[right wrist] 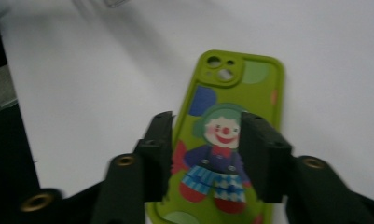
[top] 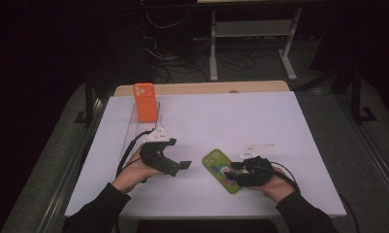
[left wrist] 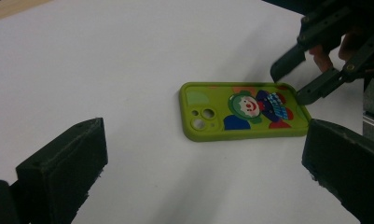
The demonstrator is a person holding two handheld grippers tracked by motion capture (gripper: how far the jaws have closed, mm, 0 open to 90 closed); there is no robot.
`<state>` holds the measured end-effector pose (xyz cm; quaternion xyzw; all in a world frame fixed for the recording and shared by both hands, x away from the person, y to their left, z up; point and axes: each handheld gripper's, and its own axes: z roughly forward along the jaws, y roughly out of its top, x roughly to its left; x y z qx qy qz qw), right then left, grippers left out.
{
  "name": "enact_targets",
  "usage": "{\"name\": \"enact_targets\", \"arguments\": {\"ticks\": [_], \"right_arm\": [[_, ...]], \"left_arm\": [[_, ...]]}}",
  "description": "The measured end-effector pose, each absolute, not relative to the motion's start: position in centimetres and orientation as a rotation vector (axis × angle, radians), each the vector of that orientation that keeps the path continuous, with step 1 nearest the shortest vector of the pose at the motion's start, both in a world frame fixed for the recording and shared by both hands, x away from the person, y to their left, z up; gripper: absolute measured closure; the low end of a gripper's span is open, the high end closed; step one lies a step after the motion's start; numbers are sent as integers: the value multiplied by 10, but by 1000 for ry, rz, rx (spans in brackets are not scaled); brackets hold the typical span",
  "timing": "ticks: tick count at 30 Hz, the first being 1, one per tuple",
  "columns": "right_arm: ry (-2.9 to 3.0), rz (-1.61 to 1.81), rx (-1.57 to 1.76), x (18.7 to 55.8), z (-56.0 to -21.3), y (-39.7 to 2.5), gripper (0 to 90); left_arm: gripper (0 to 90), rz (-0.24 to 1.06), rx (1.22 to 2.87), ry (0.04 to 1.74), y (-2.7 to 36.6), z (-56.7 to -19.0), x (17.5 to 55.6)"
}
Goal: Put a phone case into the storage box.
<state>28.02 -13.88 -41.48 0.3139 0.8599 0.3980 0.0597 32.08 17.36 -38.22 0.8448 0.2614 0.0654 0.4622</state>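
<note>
The right tool (top: 236, 171) sits at the lower centre-right of the high view, over the near end of a green phone case (top: 222, 171). In the right gripper view its jaws stand apart, one on either side of the clown printed on the case (right wrist: 231, 93); whether the pads touch the case cannot be told. From the left gripper view the same tool (left wrist: 299, 81) shows at the upper right, its two black fingers spread over the far end of the case (left wrist: 243, 112).

The left tool (top: 182, 166) lies at the lower centre-left of the high view, held just beside the case and apart from it, its jaws wide open and empty.

The case lies flat on the white counter (top: 221, 116), printed side up. In the high view its long axis runs on a diagonal from upper left to lower right, with the camera cut-out at the upper-left end, away from the right tool. In the right gripper view that cut-out is at the top of the frame.

Farther off, at the upper left of the high view, an orange phone case (top: 145, 102) stands upright on a clear stand (top: 134, 124), well apart from both tools. Nothing lies between the tools and the green case.
</note>
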Motion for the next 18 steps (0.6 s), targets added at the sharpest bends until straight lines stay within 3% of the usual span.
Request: {"name": "enact_targets", "arguments": {"ticks": [5, 9, 18], "right_arm": [[2669, 1200, 907, 277, -419, -125, 786], [2725, 1172, 856, 273, -423, -117, 865], [2805, 1092, 816, 267, -432, -110, 883]], "left_arm": [[0, 158, 2078, 642, 173, -382, 320], [0, 151, 2077, 644, 172, -383, 320], [0, 149, 2087, 642, 172, -383, 320]]}}
